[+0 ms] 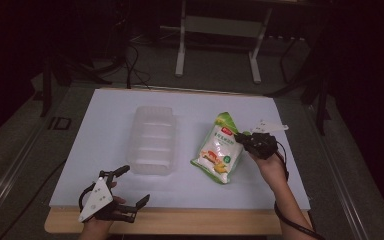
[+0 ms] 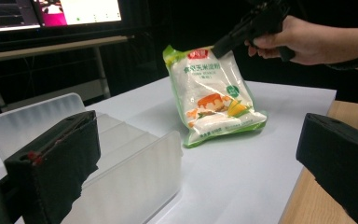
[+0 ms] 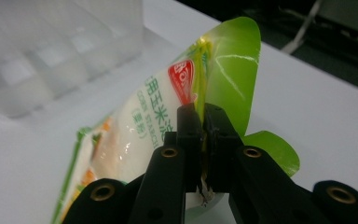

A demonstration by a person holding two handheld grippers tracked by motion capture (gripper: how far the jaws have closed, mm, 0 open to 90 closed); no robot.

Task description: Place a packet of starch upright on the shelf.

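A: Right gripper [image 1: 241, 136]?
B: Hand angled in from the right, jaws pinching the glossy green top edge of the starch pouch [image 1: 219, 147], which is tilted up off the white table [image 1: 105, 115].
A: Left gripper [image 1: 130, 185]?
B: Jaws spread wide, holding nothing, low at the near edge. Ribbed translucent plastic tray [image 1: 152, 140] just ahead of it.

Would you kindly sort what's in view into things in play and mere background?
In play:
- green-and-white starch bag, pinched by the right gripper
- clear ribbed plastic tray
- open left gripper

Background:
- white-legged table frame
- lit monitors
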